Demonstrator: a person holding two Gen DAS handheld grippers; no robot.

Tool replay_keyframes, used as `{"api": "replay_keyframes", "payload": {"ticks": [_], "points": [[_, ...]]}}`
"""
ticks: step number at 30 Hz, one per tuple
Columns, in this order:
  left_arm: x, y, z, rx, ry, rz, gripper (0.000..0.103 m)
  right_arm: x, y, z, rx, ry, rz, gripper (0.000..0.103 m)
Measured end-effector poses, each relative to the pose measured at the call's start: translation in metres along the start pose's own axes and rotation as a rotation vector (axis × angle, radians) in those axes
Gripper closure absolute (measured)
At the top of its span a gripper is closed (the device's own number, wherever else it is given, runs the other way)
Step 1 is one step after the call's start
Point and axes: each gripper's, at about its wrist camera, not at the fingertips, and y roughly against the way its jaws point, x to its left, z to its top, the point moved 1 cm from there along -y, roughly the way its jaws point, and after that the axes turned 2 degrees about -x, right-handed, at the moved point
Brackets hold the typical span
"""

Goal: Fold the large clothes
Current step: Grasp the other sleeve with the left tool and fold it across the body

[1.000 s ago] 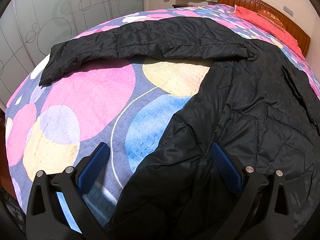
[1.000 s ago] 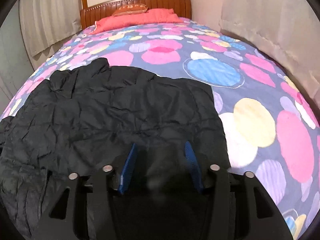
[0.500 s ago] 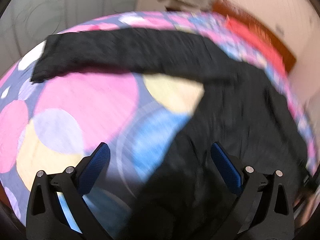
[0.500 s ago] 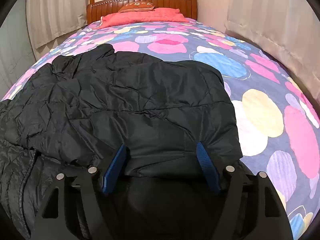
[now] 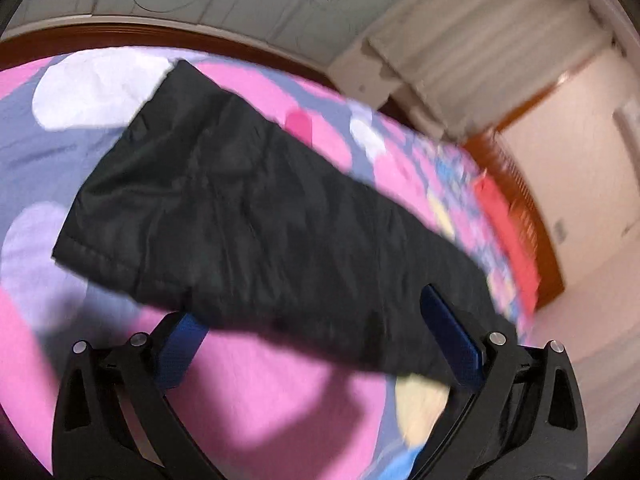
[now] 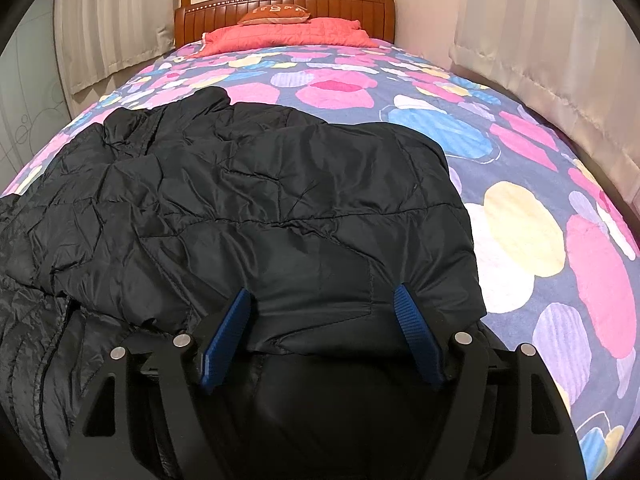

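My right gripper (image 6: 322,326) stands released, its pads apart over the folded black jacket (image 6: 256,208) on the bed (image 6: 520,240). My left gripper (image 5: 316,340) gapes wide above the jacket's sleeve (image 5: 248,216), touching nothing.

Both wrist views close above bed (image 6: 520,240), sharing black jacket (image 6: 260,200)

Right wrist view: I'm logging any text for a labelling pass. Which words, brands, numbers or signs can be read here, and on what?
Orange pillow at the headboard: yellow lettering, too small and warped to read.
Black jacket: no label or brand showing.
Bedspread: coloured circles only, no text.
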Motion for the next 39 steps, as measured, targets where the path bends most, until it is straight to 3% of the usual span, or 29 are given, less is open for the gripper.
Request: {"api": "replay_keyframes", "payload": {"ticks": [2, 3, 4, 5, 7, 8, 10, 12, 16, 20, 25, 29, 35, 39], "points": [[0.002, 0.001, 0.005, -0.026, 0.030, 0.001, 0.007, 0.000, 0.000, 0.000, 0.000, 0.000, 0.001, 0.029], [0.004, 0.004, 0.006, -0.049, 0.059, 0.029, 0.023, 0.000, 0.000, 0.000, 0.000, 0.001, 0.001, 0.029], [0.008, 0.006, 0.007, -0.063, 0.084, 0.064, 0.032, -0.001, 0.000, 0.000, 0.001, 0.001, 0.002, 0.029], [0.011, 0.007, 0.008, -0.073, 0.102, 0.073, 0.046, 0.000, 0.000, 0.000, 0.000, 0.001, 0.001, 0.029], [0.018, 0.007, 0.014, -0.084, 0.130, 0.071, 0.063, -0.001, 0.000, 0.000, 0.000, 0.001, 0.003, 0.029], [0.021, 0.007, 0.017, -0.084, 0.136, 0.066, 0.076, -0.001, 0.000, 0.000, 0.000, 0.000, 0.003, 0.029], [0.021, 0.007, 0.021, -0.079, 0.132, 0.069, 0.083, 0.000, 0.000, 0.000, 0.000, 0.001, 0.002, 0.029], [0.009, 0.010, 0.023, -0.093, 0.060, 0.109, 0.089, 0.000, 0.000, 0.000, -0.001, 0.002, 0.001, 0.029], [-0.043, 0.023, 0.021, -0.175, -0.141, 0.138, 0.092, -0.001, 0.000, 0.000, -0.003, 0.001, 0.002, 0.029], [-0.115, 0.036, 0.005, -0.223, -0.343, 0.088, 0.093, -0.001, 0.000, 0.000, -0.004, 0.000, 0.003, 0.029], [-0.208, 0.048, -0.052, -0.239, -0.611, -0.006, 0.093, -0.001, -0.001, 0.001, -0.006, -0.004, 0.006, 0.029], [-0.260, 0.042, -0.106, -0.180, -0.756, -0.082, 0.093, -0.004, -0.001, 0.003, -0.010, -0.014, 0.017, 0.029], [-0.315, 0.021, -0.197, -0.098, -0.953, -0.139, 0.093, -0.006, -0.003, 0.004, -0.016, -0.024, 0.027, 0.029], [-0.337, 0.002, -0.243, -0.038, -1.024, -0.175, 0.093, -0.006, -0.004, 0.004, -0.020, -0.033, 0.034, 0.029]]}}
